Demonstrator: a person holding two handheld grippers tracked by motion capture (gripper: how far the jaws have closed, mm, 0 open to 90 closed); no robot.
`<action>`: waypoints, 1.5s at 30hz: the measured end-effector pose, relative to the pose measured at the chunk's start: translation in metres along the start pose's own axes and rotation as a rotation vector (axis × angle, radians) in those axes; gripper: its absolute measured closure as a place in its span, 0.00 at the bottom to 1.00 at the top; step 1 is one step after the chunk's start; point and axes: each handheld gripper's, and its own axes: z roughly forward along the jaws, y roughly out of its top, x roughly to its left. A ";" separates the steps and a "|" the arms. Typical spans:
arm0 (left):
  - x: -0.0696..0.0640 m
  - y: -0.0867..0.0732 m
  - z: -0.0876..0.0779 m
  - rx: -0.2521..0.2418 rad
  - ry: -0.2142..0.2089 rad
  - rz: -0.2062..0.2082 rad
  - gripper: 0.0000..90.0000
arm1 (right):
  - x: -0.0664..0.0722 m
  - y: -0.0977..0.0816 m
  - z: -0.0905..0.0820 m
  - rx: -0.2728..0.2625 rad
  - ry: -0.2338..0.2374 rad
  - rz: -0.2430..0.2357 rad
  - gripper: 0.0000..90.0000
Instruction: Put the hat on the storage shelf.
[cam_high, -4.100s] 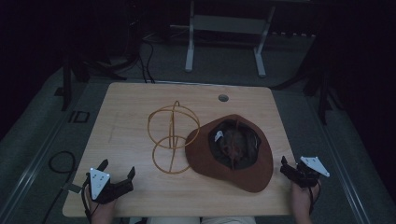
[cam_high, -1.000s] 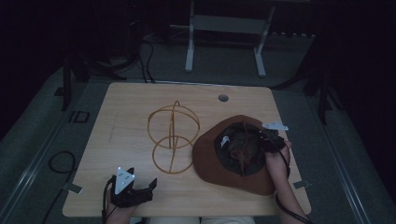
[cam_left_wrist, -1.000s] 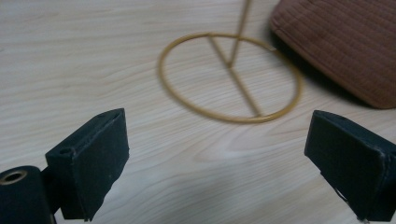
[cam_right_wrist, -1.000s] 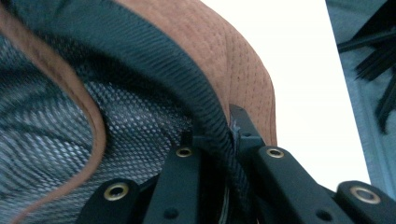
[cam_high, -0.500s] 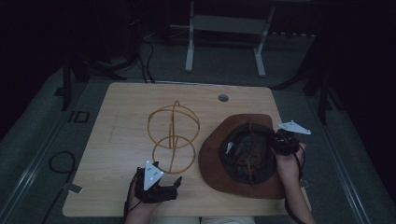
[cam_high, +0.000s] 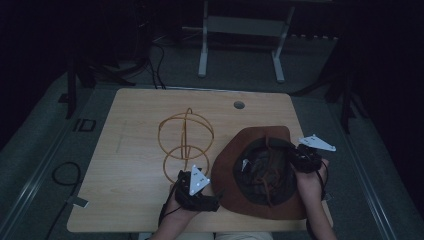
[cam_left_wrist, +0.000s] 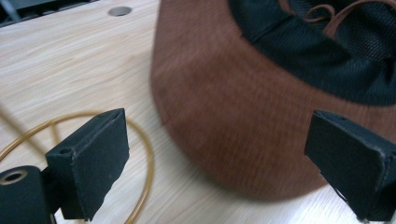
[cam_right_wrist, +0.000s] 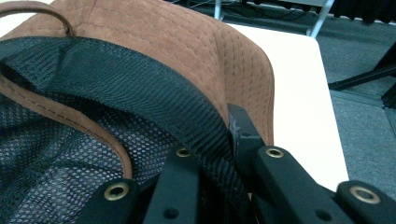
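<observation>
A brown suede hat (cam_high: 227, 172) lies crown down on the wooden table (cam_high: 135, 165), showing its black mesh lining and a leather cord. My right gripper (cam_high: 294, 157) is at the hat's right side. In the right gripper view it (cam_right_wrist: 224, 149) is shut on the black inner band of the hat (cam_right_wrist: 177, 42). My left gripper (cam_high: 212, 200) is open at the hat's left brim. In the left gripper view its pads (cam_left_wrist: 100, 149) stand wide apart, with the hat's brim (cam_left_wrist: 243, 107) between and beyond them, untouched. A golden wire hat stand (cam_high: 186, 140) sits left of the hat.
A round cable hole (cam_high: 239, 105) is near the table's far edge. A metal frame (cam_high: 240, 30) stands on the floor behind the table, and a cable (cam_high: 65, 175) lies on the floor at the left. The stand's base ring (cam_left_wrist: 144, 158) lies by my left jaw.
My left gripper has travelled right along the table's front to the hat's left brim. My right gripper, holding the hat's band, has shifted slightly right and lifted that side.
</observation>
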 end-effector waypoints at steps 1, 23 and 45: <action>-0.002 0.004 0.005 0.003 -0.009 0.007 0.08 | 0.000 0.000 0.000 0.000 0.000 0.000 0.93; -0.034 0.093 0.088 0.033 0.010 0.138 0.15 | 0.002 0.005 -0.018 -0.044 0.012 -0.002 0.93; -0.029 0.101 0.119 0.079 0.163 0.163 0.97 | 0.008 0.005 -0.033 -0.069 0.051 0.011 0.93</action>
